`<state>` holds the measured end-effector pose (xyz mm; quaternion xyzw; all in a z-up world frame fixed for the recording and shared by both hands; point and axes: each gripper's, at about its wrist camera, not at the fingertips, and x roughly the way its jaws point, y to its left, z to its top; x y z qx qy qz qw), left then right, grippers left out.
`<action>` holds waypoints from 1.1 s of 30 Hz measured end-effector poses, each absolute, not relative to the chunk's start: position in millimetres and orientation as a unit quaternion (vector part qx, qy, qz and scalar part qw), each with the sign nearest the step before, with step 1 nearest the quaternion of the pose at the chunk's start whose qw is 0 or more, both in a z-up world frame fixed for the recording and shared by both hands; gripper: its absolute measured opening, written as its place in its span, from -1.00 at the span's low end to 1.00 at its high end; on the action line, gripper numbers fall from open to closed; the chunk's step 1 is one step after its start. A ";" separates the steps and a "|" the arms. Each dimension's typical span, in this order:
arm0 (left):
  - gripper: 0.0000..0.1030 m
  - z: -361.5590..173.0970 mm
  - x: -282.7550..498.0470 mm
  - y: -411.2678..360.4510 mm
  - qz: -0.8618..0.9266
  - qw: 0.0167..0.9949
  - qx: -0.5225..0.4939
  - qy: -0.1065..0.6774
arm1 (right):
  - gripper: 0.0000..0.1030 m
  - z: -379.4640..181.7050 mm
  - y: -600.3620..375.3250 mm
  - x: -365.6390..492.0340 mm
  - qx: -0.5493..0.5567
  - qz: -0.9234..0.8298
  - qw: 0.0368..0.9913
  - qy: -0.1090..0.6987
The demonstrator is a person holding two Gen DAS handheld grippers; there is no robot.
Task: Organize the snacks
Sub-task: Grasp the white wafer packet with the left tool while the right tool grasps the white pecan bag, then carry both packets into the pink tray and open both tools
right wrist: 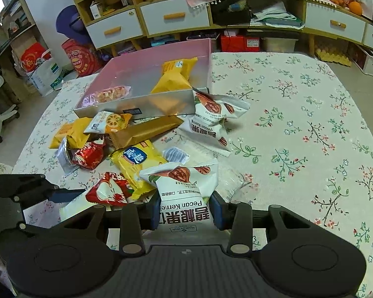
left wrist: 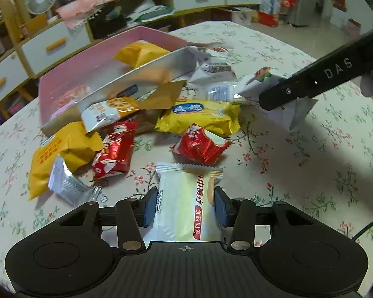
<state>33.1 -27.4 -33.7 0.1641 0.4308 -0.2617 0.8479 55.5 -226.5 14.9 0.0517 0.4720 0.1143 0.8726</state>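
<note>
Two packets are in my grip at once above the floral tablecloth: my left gripper has its pads pressed against a white-and-yellow biscuit packet, my right gripper is clamped narrow on a white pecan kernel packet. Behind the loose heap of yellow, red and brown snacks sits the pink storage box, already holding a yellow packet and a clear bag of round crackers. To do this well, I judge each packet should be lifted clear of its neighbours, carried over the box's silvery near wall, and released only once fully inside.
</note>
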 end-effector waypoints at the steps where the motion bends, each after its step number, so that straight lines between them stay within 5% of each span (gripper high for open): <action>1: -0.13 -31.9 33.4 -26.0 -0.259 0.850 0.158 0.431 | -0.83 16.1 -225.7 55.4 0.051 0.116 0.873 0.470; 33: -0.13 36.8 123.3 26.2 -0.146 0.919 -0.010 0.365 | -0.83 51.7 -187.9 130.6 0.173 0.137 0.880 0.420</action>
